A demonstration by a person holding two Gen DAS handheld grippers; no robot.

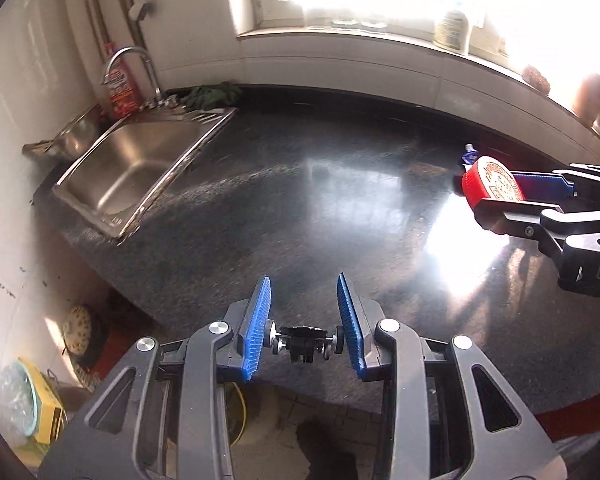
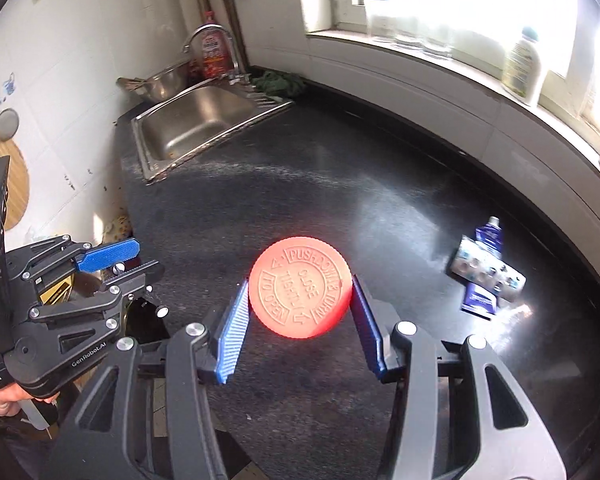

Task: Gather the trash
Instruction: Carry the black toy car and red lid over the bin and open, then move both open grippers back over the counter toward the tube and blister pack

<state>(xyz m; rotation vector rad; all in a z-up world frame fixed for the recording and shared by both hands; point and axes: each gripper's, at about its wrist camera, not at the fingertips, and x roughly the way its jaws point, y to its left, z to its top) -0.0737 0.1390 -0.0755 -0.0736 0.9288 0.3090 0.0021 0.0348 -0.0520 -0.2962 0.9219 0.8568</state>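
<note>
My right gripper [image 2: 300, 284] is shut on a red-capped bottle [image 2: 299, 285], gripping it by the sides just below its "push down & turn" cap, above the dark countertop [image 2: 300, 168]. It shows from the side in the left wrist view [image 1: 490, 190]. My left gripper [image 1: 303, 292] is open and empty over the counter's front edge; it also shows at the left of the right wrist view [image 2: 112, 264]. A blue tube [image 2: 485, 268] and a crumpled wrapper [image 2: 486, 266] lie on the counter at the right, and show small in the left wrist view [image 1: 470, 157].
A steel sink [image 1: 128, 168] with a faucet [image 1: 140, 72] sits at the counter's left end, with a red bottle [image 1: 120, 88] and a green cloth [image 1: 212, 96] behind it. Bottles [image 2: 522, 68] stand on the windowsill. Boxes and bowls [image 1: 32, 400] lie on the floor at the left.
</note>
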